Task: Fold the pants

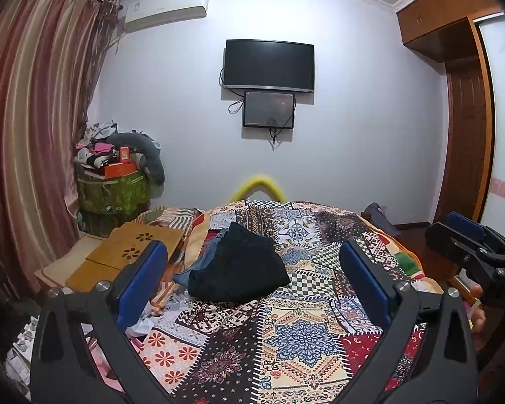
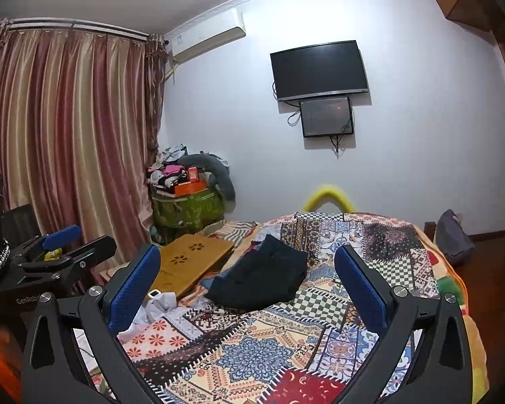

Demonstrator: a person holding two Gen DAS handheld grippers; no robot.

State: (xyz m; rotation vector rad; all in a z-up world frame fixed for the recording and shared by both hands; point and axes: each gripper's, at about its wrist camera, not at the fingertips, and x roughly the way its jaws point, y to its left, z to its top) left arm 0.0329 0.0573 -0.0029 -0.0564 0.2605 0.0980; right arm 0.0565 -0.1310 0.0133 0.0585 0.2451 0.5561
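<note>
While you hold both tools above the near end of the bed [image 1: 320, 353], the left hand-held gripper [image 1: 252, 279] stands with its blue pads wide apart and grips nothing. Your right hand-held gripper [image 2: 247, 282] is likewise spread and empty. Dark pants [image 1: 240, 269] lie bunched on the patchwork quilt [image 2: 269, 346] ahead, well apart from both tools, partly covering a blue garment [image 1: 202, 262].

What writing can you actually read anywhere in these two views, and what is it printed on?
"DAS", cut off at the frame edge: on the right hand-held gripper, seen from the left wrist.
"GenRobo", rest hidden: on the left hand-held gripper, seen from the right wrist.
Air conditioner sticker: too blurred to read.
Orange box: print too small to read.
</note>
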